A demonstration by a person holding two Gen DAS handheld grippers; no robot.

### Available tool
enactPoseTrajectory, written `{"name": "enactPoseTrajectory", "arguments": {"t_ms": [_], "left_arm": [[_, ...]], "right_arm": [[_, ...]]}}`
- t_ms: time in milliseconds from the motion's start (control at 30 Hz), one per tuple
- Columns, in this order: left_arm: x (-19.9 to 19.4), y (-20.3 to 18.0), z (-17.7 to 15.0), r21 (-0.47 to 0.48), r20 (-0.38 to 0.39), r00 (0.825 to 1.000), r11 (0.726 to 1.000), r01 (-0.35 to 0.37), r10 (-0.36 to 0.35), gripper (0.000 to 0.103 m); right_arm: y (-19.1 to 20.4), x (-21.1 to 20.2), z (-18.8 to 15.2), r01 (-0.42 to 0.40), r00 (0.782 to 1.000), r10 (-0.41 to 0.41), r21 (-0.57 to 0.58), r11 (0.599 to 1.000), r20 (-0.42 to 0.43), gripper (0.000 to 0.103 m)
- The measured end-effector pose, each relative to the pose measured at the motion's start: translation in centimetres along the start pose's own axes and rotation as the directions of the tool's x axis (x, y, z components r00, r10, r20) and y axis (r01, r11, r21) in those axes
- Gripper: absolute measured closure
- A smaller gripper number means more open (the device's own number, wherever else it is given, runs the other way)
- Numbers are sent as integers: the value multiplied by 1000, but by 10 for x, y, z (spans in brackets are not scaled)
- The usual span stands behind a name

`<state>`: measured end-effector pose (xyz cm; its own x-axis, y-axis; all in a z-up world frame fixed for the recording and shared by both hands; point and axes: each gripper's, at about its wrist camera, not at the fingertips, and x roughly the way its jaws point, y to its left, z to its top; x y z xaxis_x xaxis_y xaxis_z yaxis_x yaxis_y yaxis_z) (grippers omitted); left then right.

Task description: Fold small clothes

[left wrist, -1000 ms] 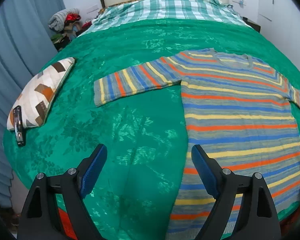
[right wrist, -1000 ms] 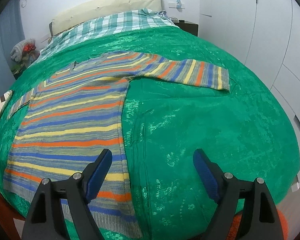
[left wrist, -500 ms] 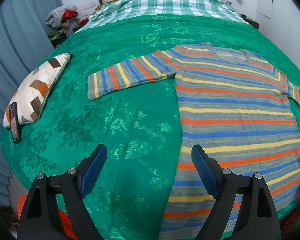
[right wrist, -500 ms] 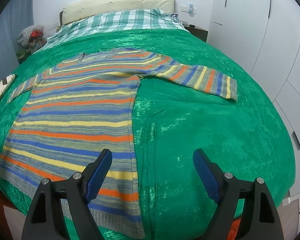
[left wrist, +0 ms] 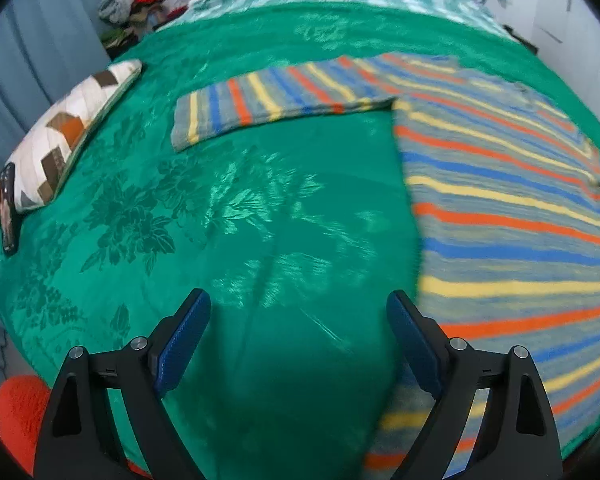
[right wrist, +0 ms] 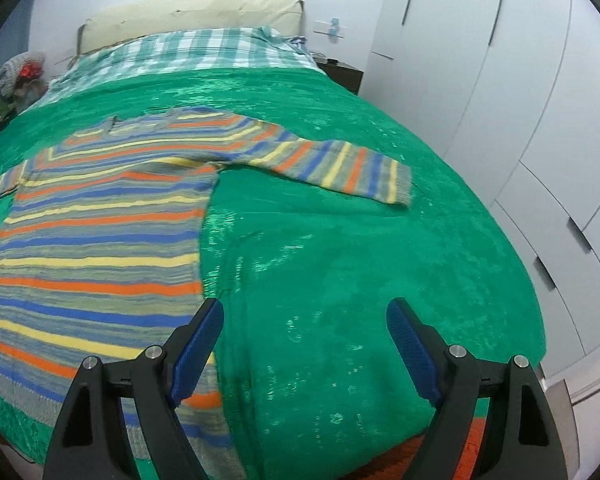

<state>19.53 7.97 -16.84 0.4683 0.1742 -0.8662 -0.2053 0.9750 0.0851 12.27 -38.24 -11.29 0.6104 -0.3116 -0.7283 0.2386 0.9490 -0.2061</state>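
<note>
A striped sweater (left wrist: 500, 200) in grey, orange, blue and yellow lies flat on the green bedspread (left wrist: 260, 220), both sleeves spread out. Its left sleeve (left wrist: 268, 100) points left in the left wrist view. Its right sleeve (right wrist: 340, 168) points right in the right wrist view, where the body (right wrist: 92, 248) fills the left side. My left gripper (left wrist: 298, 340) is open and empty above the bedspread, just left of the sweater's side edge. My right gripper (right wrist: 304, 340) is open and empty, just right of the sweater's other side edge near the hem.
A patchwork pillow (left wrist: 60, 136) with a dark phone (left wrist: 8, 212) at its end lies at the bed's left edge. A plaid sheet (right wrist: 180, 56) and headboard are at the far end. White wardrobe doors (right wrist: 520, 120) stand to the right. Clothes (left wrist: 132, 0) are piled far left.
Both grippers have moved forward and lower toward the bed, the left one shifting left and the right one right of the sweater's sides. Both stay open. The sweater has not moved.
</note>
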Motion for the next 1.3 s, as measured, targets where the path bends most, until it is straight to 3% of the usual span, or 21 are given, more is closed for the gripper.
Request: {"name": "enactPoseTrajectory", "arguments": {"t_ms": [233,467,1000,1300], "left_arm": [[15,10,6,-44,-23,1000,999,2,-3,12],[30,21,1,-68,-41,999,998,4,-7,1],[35,24,-4,-52,-28,999,998,22,-23,0],[29,19,-16,-29,41,999,1000,-1,2,0]], "right_arm": [[-3,5,-1,15,1000,-14,8,1000,-27,20],[-3,8,-3,22,999,-22,5,1000,-42,20],[1,12,-4,35,998,-36,-14,999,-60,20],[1,15,-5,19,997,-20,-15,1000,-70,20]]}}
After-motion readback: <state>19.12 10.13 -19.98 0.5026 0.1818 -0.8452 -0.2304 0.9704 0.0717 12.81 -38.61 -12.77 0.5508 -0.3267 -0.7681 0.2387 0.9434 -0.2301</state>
